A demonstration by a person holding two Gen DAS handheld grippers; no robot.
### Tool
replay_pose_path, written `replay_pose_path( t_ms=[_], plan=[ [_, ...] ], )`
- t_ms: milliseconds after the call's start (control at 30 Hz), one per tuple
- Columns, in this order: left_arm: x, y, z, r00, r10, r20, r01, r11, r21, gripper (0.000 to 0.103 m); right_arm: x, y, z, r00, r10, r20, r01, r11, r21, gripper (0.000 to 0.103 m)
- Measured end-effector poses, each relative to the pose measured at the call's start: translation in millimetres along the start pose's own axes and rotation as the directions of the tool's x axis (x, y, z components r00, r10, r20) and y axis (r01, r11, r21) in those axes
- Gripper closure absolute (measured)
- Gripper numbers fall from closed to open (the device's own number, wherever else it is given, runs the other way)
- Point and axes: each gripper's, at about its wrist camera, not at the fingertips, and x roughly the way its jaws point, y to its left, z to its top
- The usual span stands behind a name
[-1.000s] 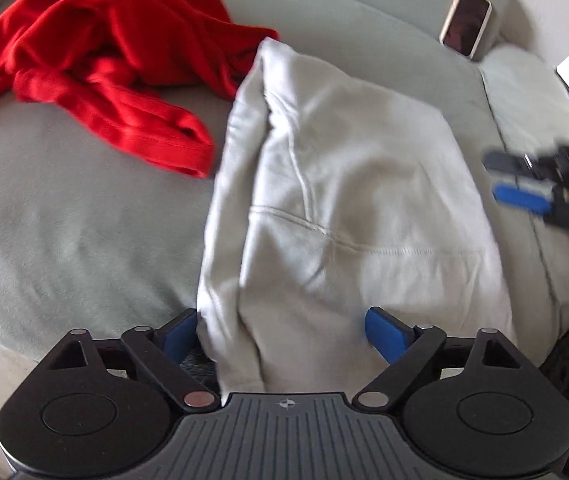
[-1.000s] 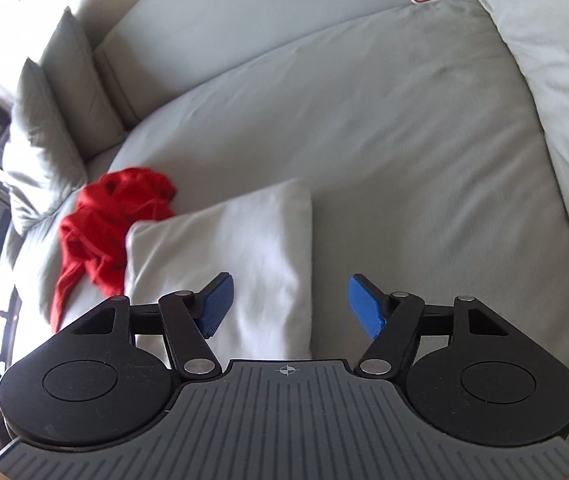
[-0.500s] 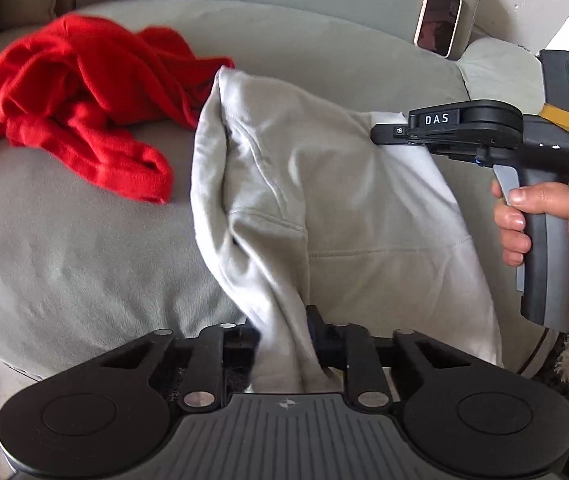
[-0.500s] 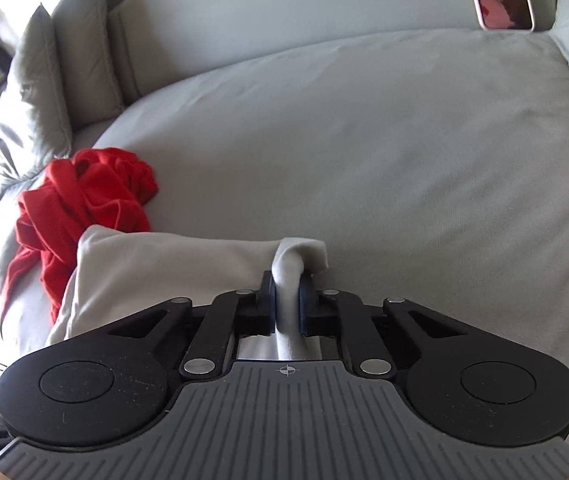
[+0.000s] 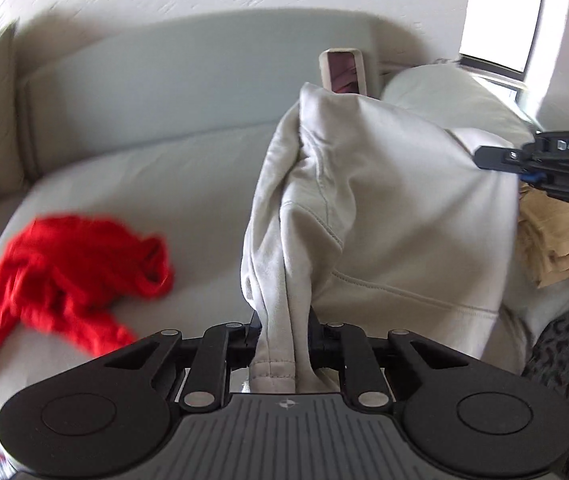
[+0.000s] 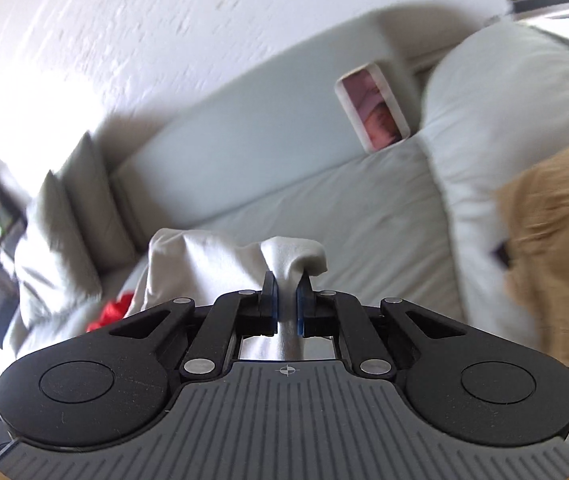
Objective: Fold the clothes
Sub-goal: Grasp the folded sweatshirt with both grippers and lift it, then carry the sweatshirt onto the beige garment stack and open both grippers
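A folded light grey sweatshirt (image 5: 396, 208) hangs lifted above the grey sofa seat (image 5: 156, 176). My left gripper (image 5: 282, 336) is shut on its near hem edge. My right gripper (image 6: 287, 300) is shut on another bunched corner of the same sweatshirt (image 6: 212, 256); it also shows at the right edge of the left wrist view (image 5: 500, 156). A crumpled red garment (image 5: 68, 272) lies on the seat at the left, and a sliver of it shows in the right wrist view (image 6: 112, 312).
A phone (image 5: 342, 70) leans against the sofa back (image 5: 188, 80). Tan folded clothes (image 5: 560, 240) lie at the right, also in the right wrist view (image 6: 552, 240). Grey cushions (image 6: 80, 208) stand at the left. A pale pillow (image 6: 508, 108) sits at the right.
Both grippers shut on the grey sweatshirt and raised it off the seat. The views tilted up toward the sofa back and wall.
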Motion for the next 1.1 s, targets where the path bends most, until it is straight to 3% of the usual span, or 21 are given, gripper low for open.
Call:
replay_pose_path(
  t_ms=[133, 333, 533, 667, 733, 800, 833, 900, 933, 967, 1000, 1100],
  plan=[
    [23.0, -58.1, 49.3, 0.998, -0.039, 0.051, 0.034, 0.994, 0.107, 0.088, -50.5, -50.4, 18.2, 0.988, -0.078, 0.130, 0.060, 0.989, 0.136, 0.095],
    [50.5, -153.9, 122.1, 0.986, -0.116, 0.122, 0.079, 0.957, 0.278, 0.088, -117.2, -129.4, 42.9, 0.944, -0.196, 0.267, 0.098, 0.935, 0.341, 0.095],
    [71.5, -237.4, 173.2, 0.974, -0.214, 0.074, 0.163, 0.890, 0.425, 0.088, -162.0, -195.7, 44.8, 0.909, -0.301, 0.289, 0.116, 0.847, 0.519, 0.095],
    [100.7, -275.2, 187.1, 0.974, -0.227, 0.022, 0.189, 0.857, 0.480, 0.087, -174.0, -224.5, 35.4, 0.889, -0.363, 0.278, 0.147, 0.803, 0.577, 0.095],
    [120.9, -290.3, 187.1, 0.976, -0.215, -0.014, 0.194, 0.848, 0.492, 0.077, -172.3, -235.2, 31.0, 0.881, -0.397, 0.258, 0.180, 0.785, 0.593, 0.095],
    [133.3, -301.6, 183.7, 0.979, -0.199, -0.047, 0.195, 0.849, 0.492, 0.063, -170.0, -244.0, 23.5, 0.867, -0.442, 0.232, 0.218, 0.754, 0.620, 0.095],
    [135.1, -304.4, 181.1, 0.983, -0.180, -0.041, 0.177, 0.854, 0.489, 0.061, -169.1, -248.3, 19.6, 0.860, -0.462, 0.218, 0.237, 0.738, 0.632, 0.095],
    [132.9, -300.6, 178.6, 0.990, -0.143, -0.010, 0.130, 0.869, 0.478, 0.045, -170.1, -257.1, 10.8, 0.857, -0.482, 0.184, 0.265, 0.717, 0.644, 0.095],
    [129.4, -295.5, 178.5, 0.991, -0.137, -0.001, 0.121, 0.876, 0.467, 0.040, -167.8, -260.8, 10.2, 0.866, -0.473, 0.161, 0.274, 0.719, 0.639, 0.095],
    [124.7, -287.6, 180.0, 0.991, -0.133, 0.011, 0.114, 0.886, 0.450, 0.032, -166.0, -264.0, 9.8, 0.874, -0.466, 0.141, 0.282, 0.720, 0.634, 0.085],
    [118.5, -277.5, 182.3, 0.992, -0.125, 0.030, 0.101, 0.898, 0.427, 0.032, -167.7, -264.4, 9.9, 0.875, -0.466, 0.134, 0.287, 0.720, 0.632, 0.071],
    [91.4, -243.6, 186.4, 0.990, -0.053, 0.132, 0.004, 0.938, 0.346, 0.033, -189.4, -257.2, 5.5, 0.849, -0.497, 0.177, 0.270, 0.697, 0.664, 0.063]
  ],
)
